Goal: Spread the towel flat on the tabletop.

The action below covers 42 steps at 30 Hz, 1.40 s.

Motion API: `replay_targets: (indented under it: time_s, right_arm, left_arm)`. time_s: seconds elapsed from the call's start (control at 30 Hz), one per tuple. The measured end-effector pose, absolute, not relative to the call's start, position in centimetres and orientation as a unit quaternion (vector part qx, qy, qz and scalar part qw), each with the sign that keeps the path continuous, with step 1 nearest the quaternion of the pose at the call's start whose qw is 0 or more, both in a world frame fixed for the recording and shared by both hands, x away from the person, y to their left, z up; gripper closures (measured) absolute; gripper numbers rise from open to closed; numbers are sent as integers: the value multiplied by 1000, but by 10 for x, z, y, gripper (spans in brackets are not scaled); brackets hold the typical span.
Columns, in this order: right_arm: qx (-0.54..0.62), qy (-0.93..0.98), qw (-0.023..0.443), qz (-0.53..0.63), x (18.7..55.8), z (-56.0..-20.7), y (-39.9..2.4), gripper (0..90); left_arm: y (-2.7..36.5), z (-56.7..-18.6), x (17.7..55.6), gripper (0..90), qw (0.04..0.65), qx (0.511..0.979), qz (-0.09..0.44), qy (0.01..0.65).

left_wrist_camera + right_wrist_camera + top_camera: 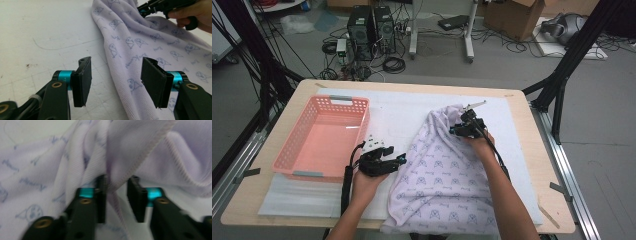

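Observation:
A pale lilac cloth printed with small blue figures lies crumpled over the right half of the white mat. Its near end hangs over the table's front edge. My right gripper is at the cloth's bunched far end. In the right gripper view a hemmed fold of cloth runs between the jaws of my right gripper, against the left pad, with a gap to the right pad. My left gripper stands open low over the mat, and the cloth's left edge lies under its right jaw. It sits beside the cloth.
A pink plastic basket stands on the mat's left side, close behind my left hand. Bare mat lies between basket and cloth. Black frame posts flank the wooden table. Beyond it are computers, cables and boxes on the floor.

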State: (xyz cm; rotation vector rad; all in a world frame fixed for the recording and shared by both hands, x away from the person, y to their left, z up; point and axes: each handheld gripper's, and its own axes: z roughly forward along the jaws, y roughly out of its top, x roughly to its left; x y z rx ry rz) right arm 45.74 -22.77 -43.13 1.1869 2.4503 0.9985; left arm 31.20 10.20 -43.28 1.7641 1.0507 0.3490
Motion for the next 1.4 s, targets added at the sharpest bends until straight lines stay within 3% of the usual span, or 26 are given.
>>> replay_targets:
  time_s: [0.03, 0.27, 0.77, 0.8, 0.87, 1.1, 1.27, 1.4]
  right_arm:
    - [402, 839, 124, 344, 454, -430, -231, 864]
    - [418, 815, 137, 377, 432, -418, -275, 877]
    - [552, 733, 262, 299, 383, -396, -389, 878]
    - [558, 730, 260, 297, 382, -397, -390, 865]
    - [557, 727, 258, 306, 380, -398, -389, 703]
    - [537, 734, 253, 331, 363, -399, -381, 656]
    - [514, 746, 252, 341, 349, -399, -375, 649]
    - [502, 752, 254, 343, 339, -400, -370, 650]
  left_arm:
    - [101, -433, 313, 423, 506, 729, 145, 437]
    - [95, -433, 321, 425, 502, 732, 137, 440]
    - [72, -420, 360, 462, 505, 738, 136, 427]
    - [71, -420, 364, 475, 503, 738, 137, 428]
    - [73, -422, 371, 510, 511, 730, 133, 434]
    - [73, -427, 401, 758, 470, 733, 153, 467]
    - [64, -435, 428, 770, 463, 732, 138, 479]
    - [44, -439, 444, 678, 453, 753, 101, 467]
